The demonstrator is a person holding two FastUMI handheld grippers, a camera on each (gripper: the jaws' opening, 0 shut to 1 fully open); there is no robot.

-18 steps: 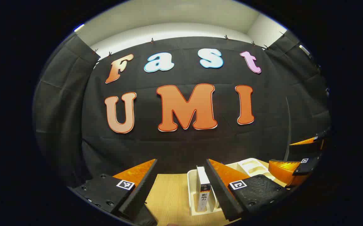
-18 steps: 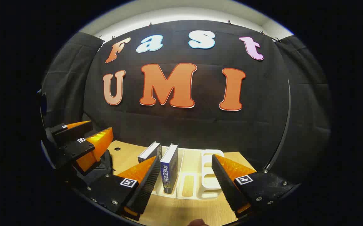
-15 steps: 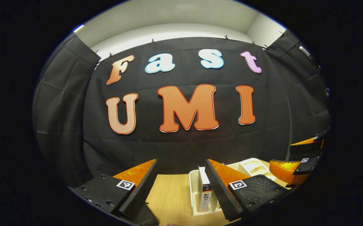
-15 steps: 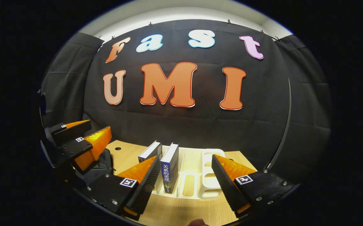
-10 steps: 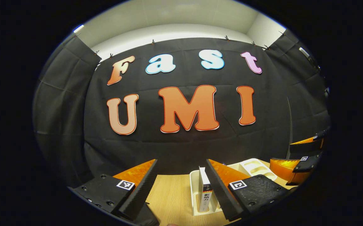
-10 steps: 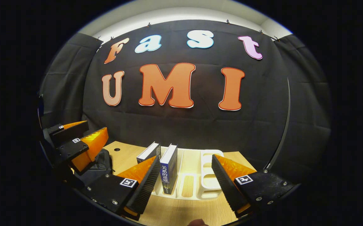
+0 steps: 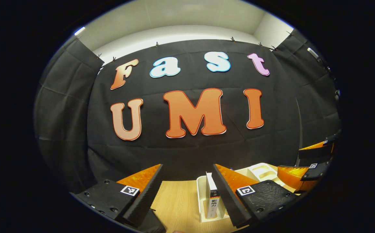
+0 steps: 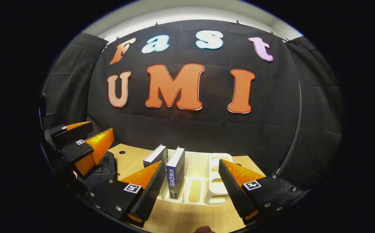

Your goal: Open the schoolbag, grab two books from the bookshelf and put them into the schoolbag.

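My left gripper (image 7: 187, 167) is open and empty above the wooden table (image 7: 177, 204). Just inside its right finger, a white-covered book (image 7: 212, 194) stands upright in the white bookshelf rack (image 7: 200, 191). My right gripper (image 8: 192, 163) is open too, hovering in front of the rack (image 8: 218, 176). Two books stand in the rack's left slots: a dark blue one (image 8: 175, 173) next to my left finger and a second one (image 8: 156, 155) leaning behind it. Neither gripper touches a book. A dark fabric shape (image 8: 105, 173), perhaps the schoolbag, lies under the left gripper (image 8: 102, 127).
The right gripper (image 7: 289, 158) shows at the far right of the left gripper view, over the rack's empty slots (image 7: 262, 171). The booth's black cloth wall rises close behind the table. A small hole (image 8: 121, 152) marks the tabletop left of the books.
Both views have drifted only slightly. The grippers stay open and the books stand as before.
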